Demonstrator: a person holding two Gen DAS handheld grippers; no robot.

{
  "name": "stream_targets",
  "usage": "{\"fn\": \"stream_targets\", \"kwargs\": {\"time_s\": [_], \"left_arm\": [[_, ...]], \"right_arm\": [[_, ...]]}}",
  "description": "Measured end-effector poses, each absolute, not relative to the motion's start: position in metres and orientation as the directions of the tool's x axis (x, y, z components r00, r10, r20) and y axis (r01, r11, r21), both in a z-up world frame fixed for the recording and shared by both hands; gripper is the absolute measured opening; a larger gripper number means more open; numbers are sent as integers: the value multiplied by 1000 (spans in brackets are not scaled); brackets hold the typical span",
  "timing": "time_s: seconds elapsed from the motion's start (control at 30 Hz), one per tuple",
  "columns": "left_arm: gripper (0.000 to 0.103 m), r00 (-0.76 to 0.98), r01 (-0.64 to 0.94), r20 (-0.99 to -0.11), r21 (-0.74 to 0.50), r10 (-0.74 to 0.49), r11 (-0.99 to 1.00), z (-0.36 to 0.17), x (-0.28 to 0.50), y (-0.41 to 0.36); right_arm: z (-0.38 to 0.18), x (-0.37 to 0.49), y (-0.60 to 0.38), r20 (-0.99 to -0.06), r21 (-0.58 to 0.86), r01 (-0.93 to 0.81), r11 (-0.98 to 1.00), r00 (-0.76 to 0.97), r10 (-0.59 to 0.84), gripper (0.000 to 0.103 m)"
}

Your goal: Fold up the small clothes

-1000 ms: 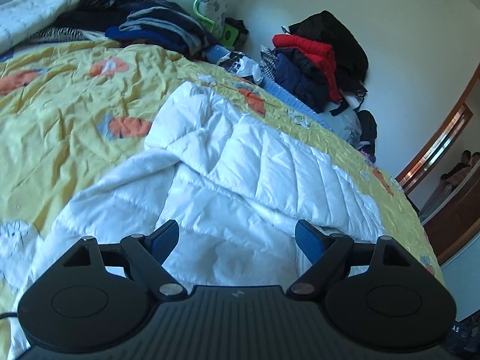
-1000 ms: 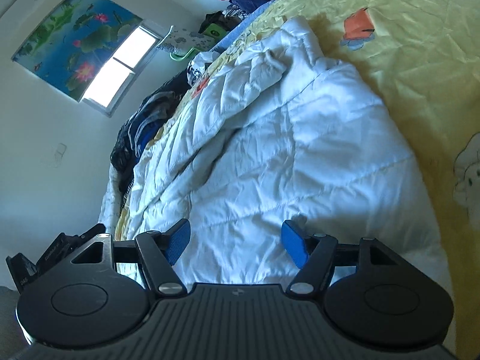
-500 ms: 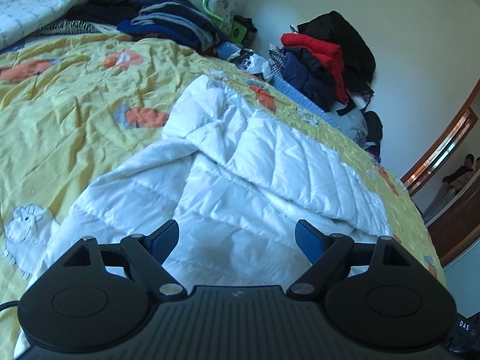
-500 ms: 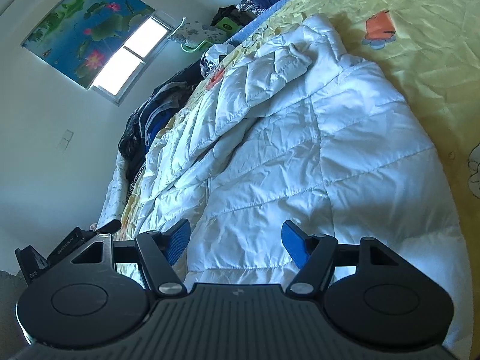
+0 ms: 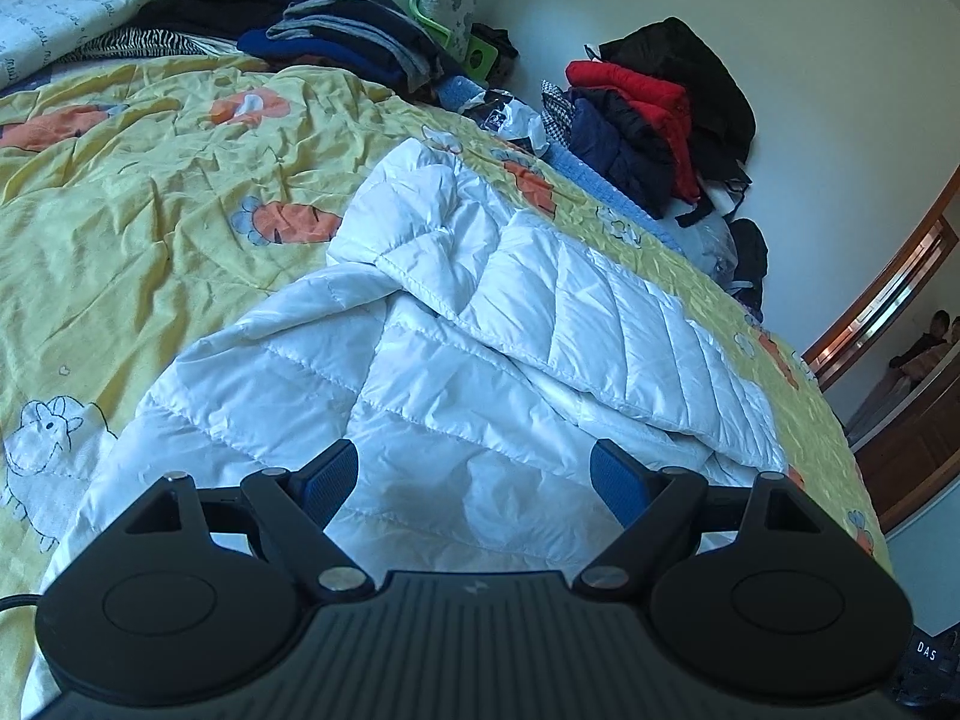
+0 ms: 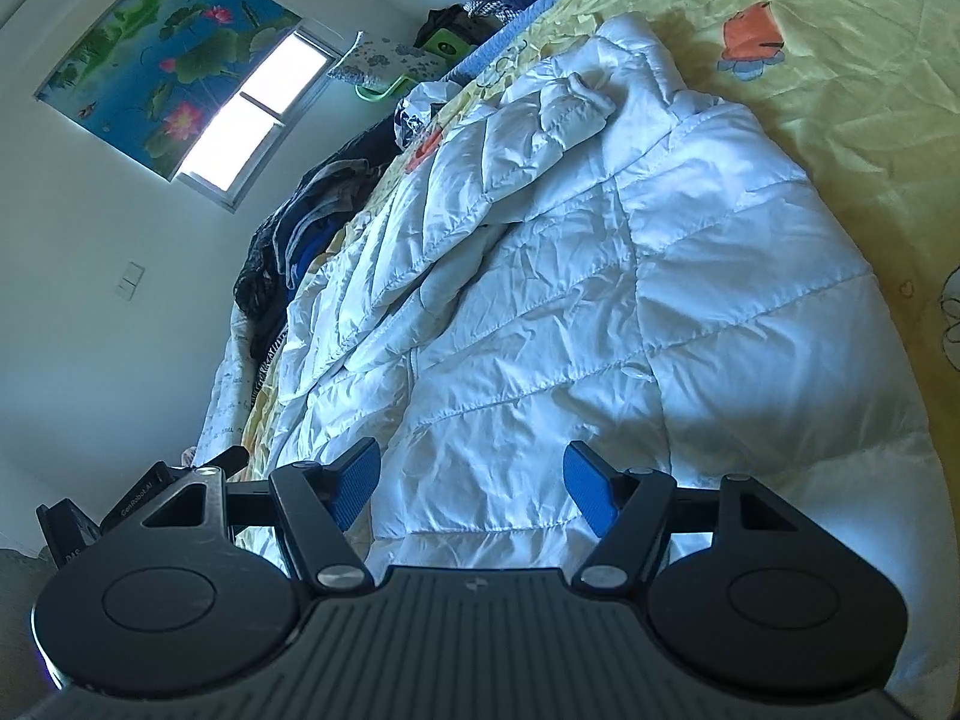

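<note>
A white quilted puffer jacket (image 5: 468, 360) lies spread and rumpled on a yellow bedspread (image 5: 138, 222) with orange carrot prints. One side of it is folded over the middle, leaving a ridge. My left gripper (image 5: 474, 474) hovers open above the jacket's near hem, with nothing between its blue pads. In the right wrist view the same jacket (image 6: 570, 300) fills the middle. My right gripper (image 6: 471, 483) is open over the jacket's near edge, its pads clear of the cloth. The left gripper's body (image 6: 138, 498) shows at that view's lower left.
Dark folded clothes (image 5: 336, 42) are piled at the bed's far end. A heap of red, navy and black coats (image 5: 654, 114) stands by the wall. A green hanger (image 5: 438, 30) and a window (image 6: 252, 114) lie beyond. A wooden door frame (image 5: 888, 294) is at the right.
Both views have shifted slightly: the jacket now sits a little lower and farther off in each frame. Both grippers stayed open and the jacket kept its shape.
</note>
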State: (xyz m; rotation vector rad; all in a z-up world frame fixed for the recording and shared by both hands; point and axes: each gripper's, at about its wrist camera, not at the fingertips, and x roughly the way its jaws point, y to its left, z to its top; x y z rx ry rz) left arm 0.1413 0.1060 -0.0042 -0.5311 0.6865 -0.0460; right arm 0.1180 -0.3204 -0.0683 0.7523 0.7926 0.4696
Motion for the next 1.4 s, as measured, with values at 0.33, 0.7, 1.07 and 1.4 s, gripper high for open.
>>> {"fn": "stream_targets", "kwargs": {"time_s": [0.33, 0.7, 1.07, 1.4], "left_arm": [[85, 781, -131, -588, -484, -210, 865, -3, 139, 107], [85, 779, -131, -591, -477, -206, 869, -1, 134, 107], [85, 691, -202, -710, -371, -136, 907, -18, 106, 164], [85, 687, -302, -723, -375, -72, 876, -29, 83, 180]], "right_arm": [[-68, 118, -318, -457, 757, -109, 645, 617, 640, 72], [-71, 113, -315, -454, 763, -113, 637, 608, 652, 72], [-55, 89, -369, -565, 657, -91, 749, 598, 568, 80], [-56, 66, -411, -598, 629, -22, 777, 626, 501, 78]]}}
